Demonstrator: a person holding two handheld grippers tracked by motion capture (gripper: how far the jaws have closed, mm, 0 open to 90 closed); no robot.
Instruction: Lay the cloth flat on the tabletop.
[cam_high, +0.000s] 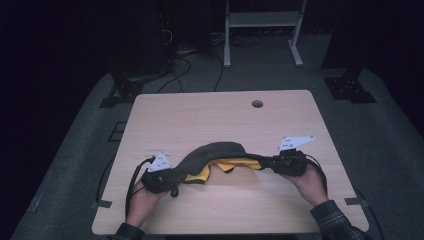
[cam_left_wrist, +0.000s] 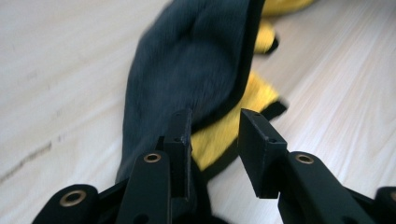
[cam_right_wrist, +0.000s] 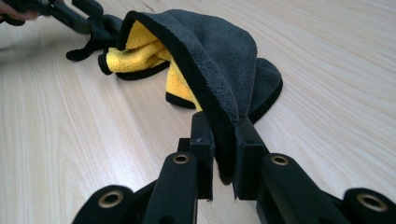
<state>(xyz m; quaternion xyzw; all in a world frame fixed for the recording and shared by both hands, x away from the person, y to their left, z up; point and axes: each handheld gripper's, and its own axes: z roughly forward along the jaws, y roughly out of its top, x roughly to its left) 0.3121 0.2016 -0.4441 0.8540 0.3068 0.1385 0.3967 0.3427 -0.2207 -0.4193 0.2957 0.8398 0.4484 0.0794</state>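
A dark grey cloth (cam_high: 215, 152) with a yellow inner side and black edging lies bunched along the front half of the wooden table (cam_high: 225, 115). My left gripper (cam_high: 176, 179) is at the cloth's left end. In the left gripper view the jaws (cam_left_wrist: 215, 126) stand apart, with the grey and yellow cloth (cam_left_wrist: 187, 60) lying between and beyond them, not pinched. My right gripper (cam_high: 270, 164) holds the right end. Its jaws (cam_right_wrist: 224, 126) are shut on a grey fold of the cloth (cam_right_wrist: 219, 51), which drapes up and away from them.
A round cable hole (cam_high: 257, 104) sits near the table's far edge. Beyond the table stand a white frame (cam_high: 262, 30) and dark equipment bases on grey carpet. The left gripper (cam_right_wrist: 70, 14) appears far off at the top left of the right gripper view.
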